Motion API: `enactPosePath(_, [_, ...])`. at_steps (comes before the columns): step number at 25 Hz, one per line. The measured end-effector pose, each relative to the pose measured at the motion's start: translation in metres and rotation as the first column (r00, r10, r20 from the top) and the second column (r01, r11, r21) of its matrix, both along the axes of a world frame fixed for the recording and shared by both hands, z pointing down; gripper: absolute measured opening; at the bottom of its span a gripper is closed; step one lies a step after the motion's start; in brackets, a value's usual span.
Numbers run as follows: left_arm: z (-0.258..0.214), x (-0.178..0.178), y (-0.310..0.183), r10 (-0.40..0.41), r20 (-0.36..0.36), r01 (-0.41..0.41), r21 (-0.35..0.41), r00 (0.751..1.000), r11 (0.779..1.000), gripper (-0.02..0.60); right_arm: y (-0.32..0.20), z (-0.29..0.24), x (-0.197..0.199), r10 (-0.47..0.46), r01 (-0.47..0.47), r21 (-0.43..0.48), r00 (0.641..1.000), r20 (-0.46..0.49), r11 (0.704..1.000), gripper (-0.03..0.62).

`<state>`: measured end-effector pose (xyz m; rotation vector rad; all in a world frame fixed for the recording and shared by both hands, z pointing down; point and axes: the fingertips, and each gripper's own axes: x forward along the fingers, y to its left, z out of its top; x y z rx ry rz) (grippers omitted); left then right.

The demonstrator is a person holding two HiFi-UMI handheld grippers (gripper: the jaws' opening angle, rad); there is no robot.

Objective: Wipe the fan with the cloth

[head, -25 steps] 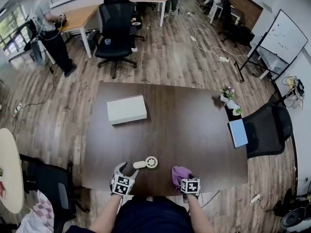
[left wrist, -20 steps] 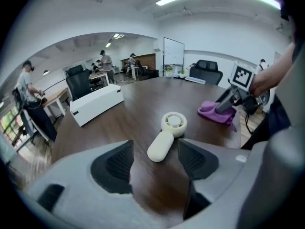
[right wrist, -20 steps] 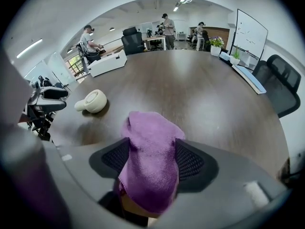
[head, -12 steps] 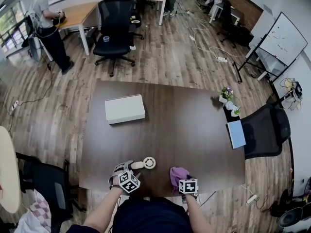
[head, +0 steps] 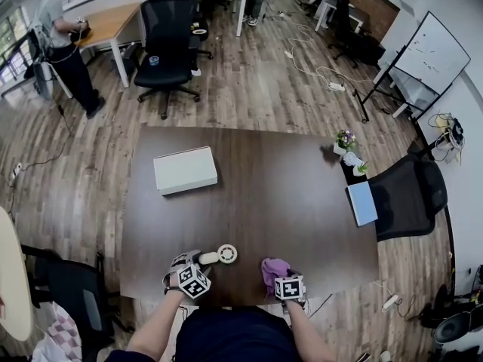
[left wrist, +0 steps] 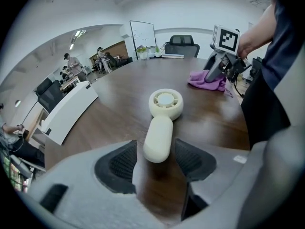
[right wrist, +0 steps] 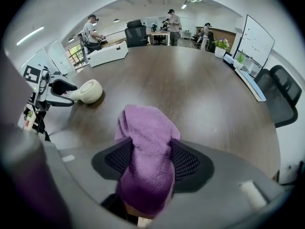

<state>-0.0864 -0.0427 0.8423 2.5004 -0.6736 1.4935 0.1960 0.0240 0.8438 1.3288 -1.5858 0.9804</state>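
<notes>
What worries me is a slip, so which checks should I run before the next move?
1. White plastic handheld fan lying flat on the dark wooden table: ok.
2. Fan handle between the jaws of the left gripper: ok.
3. Left pads pressing the handle: not ok; jaws have just been closing, gaps remain.
4. Purple fluffy cloth clamped by the right gripper, whose jaws have just closed further: ok.
5. Cloth touching the fan: not ok, they are apart.

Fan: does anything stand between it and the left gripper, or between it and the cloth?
Nothing visible. The fan has its handle end between the left gripper's jaws, which have just been closing. Only table surface separates it from the cloth between the right gripper's jaws, also just closing.
</notes>
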Motion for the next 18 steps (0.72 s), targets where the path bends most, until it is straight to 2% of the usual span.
enactPosePath(5, [0.009, -0.006, 0.0, 0.014, 0.014, -0.014, 0.02, 1.0, 1.0, 0.176, 0.0, 0.003, 0.008, -0.009, 0.009, 0.0, 0.999, -0.048, 1.0, 0.218])
enactPosePath(8, [0.007, -0.003, 0.0, 0.018, 0.008, -0.019, 0.036, 1.0, 0.999, 0.178, -0.001, 0.0, 0.01, -0.006, 0.006, -0.007, 0.999, -0.054, 1.0, 0.202])
enactPosePath(13, [0.009, 0.0, 0.002, 0.039, -0.007, -0.039, 0.013, 0.999, 0.999, 0.206, -0.001, -0.001, 0.01, -0.014, 0.013, -0.014, 0.997, -0.072, 1.0, 0.192])
enactPosePath(18, [0.009, 0.003, 0.002, 0.039, -0.021, -0.039, 0.011, 0.999, 0.999, 0.184, -0.006, -0.006, 0.013, -0.009, 0.01, 0.008, 0.996, -0.093, 1.0, 0.143])
